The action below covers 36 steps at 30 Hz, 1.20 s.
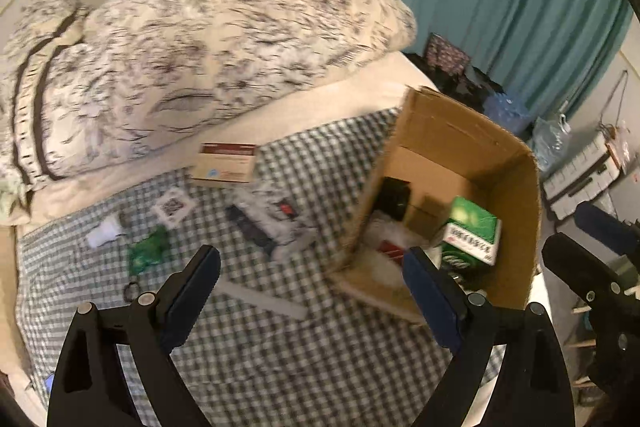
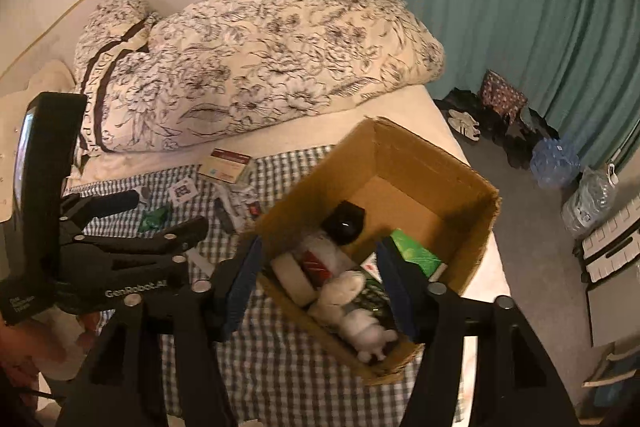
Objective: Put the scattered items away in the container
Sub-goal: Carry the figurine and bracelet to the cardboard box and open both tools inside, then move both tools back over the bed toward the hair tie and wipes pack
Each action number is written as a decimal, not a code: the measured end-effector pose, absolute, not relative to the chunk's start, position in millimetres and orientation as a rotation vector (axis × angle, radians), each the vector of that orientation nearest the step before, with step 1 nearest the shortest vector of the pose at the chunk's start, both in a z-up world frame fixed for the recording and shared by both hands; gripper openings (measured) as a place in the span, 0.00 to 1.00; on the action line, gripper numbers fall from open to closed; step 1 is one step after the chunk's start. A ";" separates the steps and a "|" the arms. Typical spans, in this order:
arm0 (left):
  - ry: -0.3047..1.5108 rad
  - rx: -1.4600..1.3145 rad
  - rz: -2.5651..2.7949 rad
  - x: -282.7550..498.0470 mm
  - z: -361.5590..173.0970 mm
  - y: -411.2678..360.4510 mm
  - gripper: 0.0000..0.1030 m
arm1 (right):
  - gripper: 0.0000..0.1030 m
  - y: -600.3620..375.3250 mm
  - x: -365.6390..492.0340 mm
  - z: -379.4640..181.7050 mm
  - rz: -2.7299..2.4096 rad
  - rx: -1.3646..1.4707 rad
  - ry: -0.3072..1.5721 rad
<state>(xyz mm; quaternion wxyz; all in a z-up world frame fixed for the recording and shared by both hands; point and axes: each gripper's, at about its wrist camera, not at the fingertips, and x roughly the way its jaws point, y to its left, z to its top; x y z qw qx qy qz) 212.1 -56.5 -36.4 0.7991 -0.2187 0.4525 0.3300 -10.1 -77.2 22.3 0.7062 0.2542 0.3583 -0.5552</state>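
**Drop-off done; more items remain outside the box**

Left gripper (image 1: 312, 291) and right gripper (image 2: 318, 285) both stand open and empty. The cardboard box (image 2: 472, 223) on the checked cloth (image 1: 280, 355) already holds a green carton (image 1: 472, 227). The next step, I judge: reach left for the red-and-white packet (image 1: 224, 163) or green wrapper (image 1: 146, 253).

Scattered items (image 1: 256, 223) motion-blurred, unidentifiable

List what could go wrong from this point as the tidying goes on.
The cardboard box sits near the bed's edge with floor beyond; a push could tip it off. The green carton looks caught mid-drop and might bounce out. The right gripper and left gripper work close together and could collide.
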 end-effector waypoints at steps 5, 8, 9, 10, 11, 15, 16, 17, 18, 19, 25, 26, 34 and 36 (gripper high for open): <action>0.953 -0.477 0.786 150.4 -27.4 -40.7 0.95 | 0.81 -53.7 29.3 23.7 -1.197 0.565 0.774; 0.959 -0.490 0.827 111.6 -29.4 -31.3 0.95 | 0.84 -38.6 53.4 21.2 -1.185 0.560 0.779; 0.962 -0.498 0.844 96.6 -31.1 -28.0 0.95 | 0.84 -33.7 62.0 19.5 -1.178 0.561 0.782; 0.964 -0.509 0.861 81.5 -33.0 -24.3 0.95 | 0.84 -28.5 71.1 17.4 -1.168 0.563 0.785; 0.967 -0.520 0.874 67.7 -35.0 -20.8 0.95 | 0.84 -23.3 80.6 15.1 -1.159 0.564 0.788; 0.990 -0.563 0.934 10.2 -48.9 -6.5 0.95 | 0.84 -5.6 114.5 4.2 -1.130 0.564 0.801; 0.997 -0.573 0.944 -1.0 -52.4 -4.4 0.95 | 0.84 -1.9 122.7 0.4 -1.121 0.566 0.808; 1.003 -0.585 0.953 -13.4 -56.3 -1.9 0.95 | 0.84 1.4 130.7 -3.0 -1.117 0.567 0.814; 1.007 -0.595 0.961 -25.7 -60.0 0.5 0.95 | 0.84 4.3 137.8 -6.0 -1.115 0.567 0.816; 1.009 -0.597 0.965 -34.8 -62.8 2.0 0.95 | 0.84 7.3 145.4 -9.3 -1.107 0.568 0.817; 1.040 -0.622 0.984 -73.6 -82.5 12.5 0.95 | 0.84 15.8 183.0 -27.8 -1.092 0.571 0.850; 1.043 -0.628 0.982 -77.0 -86.0 13.6 0.95 | 0.84 16.3 186.7 -30.1 -1.094 0.573 0.854; 1.035 -0.715 0.976 -75.6 -122.0 26.8 0.95 | 0.84 -5.0 193.9 -51.4 -1.098 0.571 0.918; 1.049 -0.729 0.987 -68.3 -131.2 30.1 0.95 | 0.84 -15.8 189.9 -57.2 -1.097 0.582 0.931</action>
